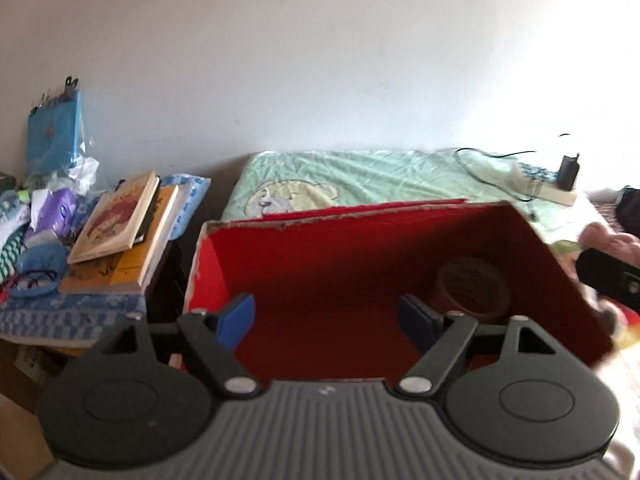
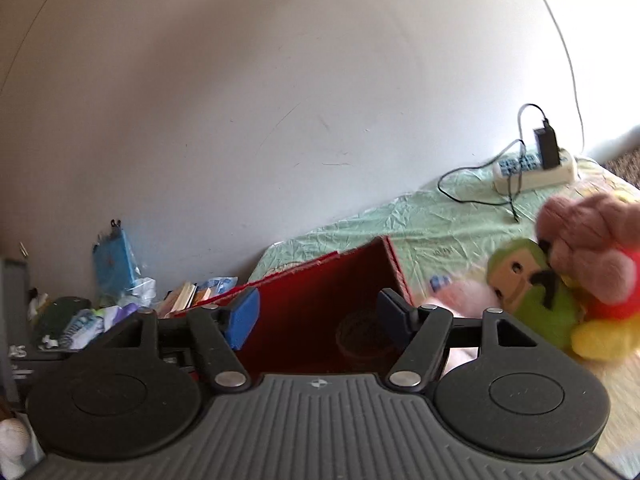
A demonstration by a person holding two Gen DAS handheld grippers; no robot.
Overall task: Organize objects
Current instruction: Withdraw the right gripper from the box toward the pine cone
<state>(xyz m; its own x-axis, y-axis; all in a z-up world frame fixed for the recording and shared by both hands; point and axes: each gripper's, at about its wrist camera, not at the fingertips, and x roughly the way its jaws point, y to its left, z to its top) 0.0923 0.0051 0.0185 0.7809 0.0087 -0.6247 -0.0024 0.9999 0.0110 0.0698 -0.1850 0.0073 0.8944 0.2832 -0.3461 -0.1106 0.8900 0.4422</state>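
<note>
An open red cardboard box (image 1: 320, 264) lies on the bed, its opening turned toward me. A brown roll of tape (image 1: 472, 288) sits inside at the right. My left gripper (image 1: 326, 322) is open at the box's mouth, with nothing between its blue pads. In the right wrist view the red box (image 2: 320, 292) and the roll of tape (image 2: 360, 336) sit just ahead of my right gripper (image 2: 318, 318), which is open and holds nothing. A blurred heap of plush toys (image 2: 560, 280) in pink, green, red and yellow lies right of the box.
A green bedsheet (image 1: 360, 176) covers the bed by a white wall. A power strip (image 2: 536, 168) with a black charger and cable lies at the far right. Stacked books (image 1: 120, 224) and cluttered bags sit on a side table to the left.
</note>
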